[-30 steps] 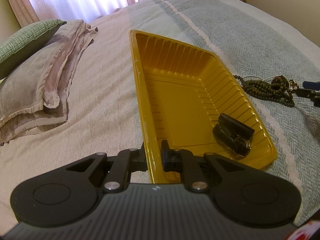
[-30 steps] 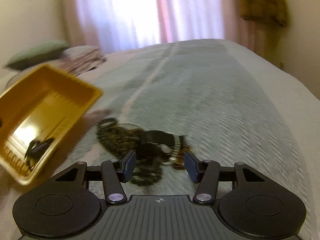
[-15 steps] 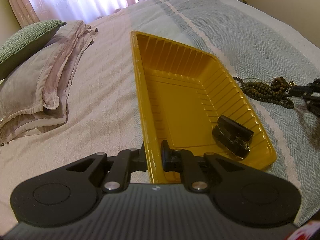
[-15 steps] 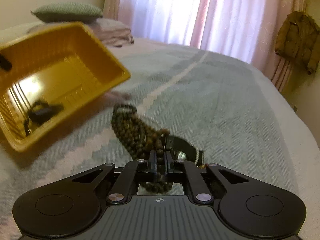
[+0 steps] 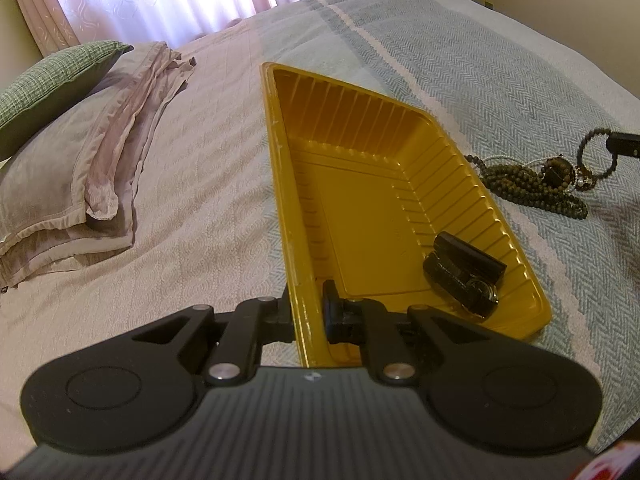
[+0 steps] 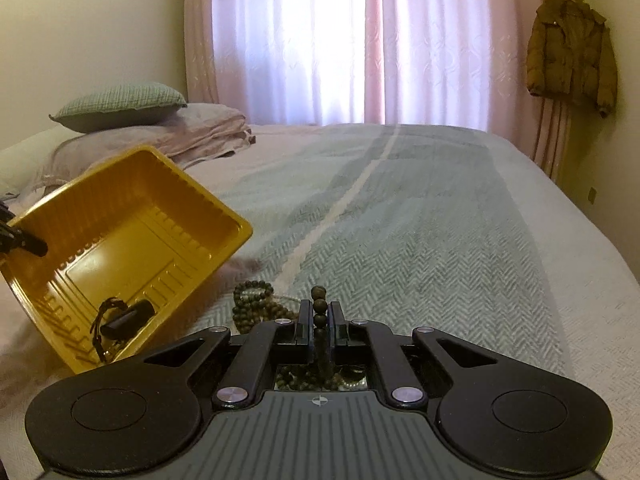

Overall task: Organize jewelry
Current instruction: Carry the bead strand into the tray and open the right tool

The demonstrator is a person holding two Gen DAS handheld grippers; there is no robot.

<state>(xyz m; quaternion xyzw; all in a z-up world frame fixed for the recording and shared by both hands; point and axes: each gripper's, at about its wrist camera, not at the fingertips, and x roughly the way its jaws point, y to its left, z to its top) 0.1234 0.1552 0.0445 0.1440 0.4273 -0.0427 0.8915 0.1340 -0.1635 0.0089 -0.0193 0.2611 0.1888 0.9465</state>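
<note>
A yellow plastic tray [image 5: 360, 152] lies on the bed, and my left gripper [image 5: 308, 312] is shut on its near rim. A black watch [image 5: 464, 276] lies in the tray's near right corner; it also shows in the right wrist view [image 6: 124, 320]. A heap of dark bead strands [image 5: 532, 184] lies on the blanket right of the tray. My right gripper [image 6: 319, 316] is shut on a bead bracelet [image 6: 319, 306] and lifts it off the heap [image 6: 256, 304]. The tray [image 6: 192, 184] is left of it.
A folded pink-grey pillowcase [image 5: 80, 160] and a green cushion [image 5: 48, 80] lie at the left of the bed. A brown jacket [image 6: 568, 48] hangs on the far right wall. Curtains [image 6: 340, 40] cover the window behind the bed.
My right gripper closed on a bead bracelet in the heap and has lifted it, tilting up. The left gripper kept its hold on the tray rim and stayed put.
</note>
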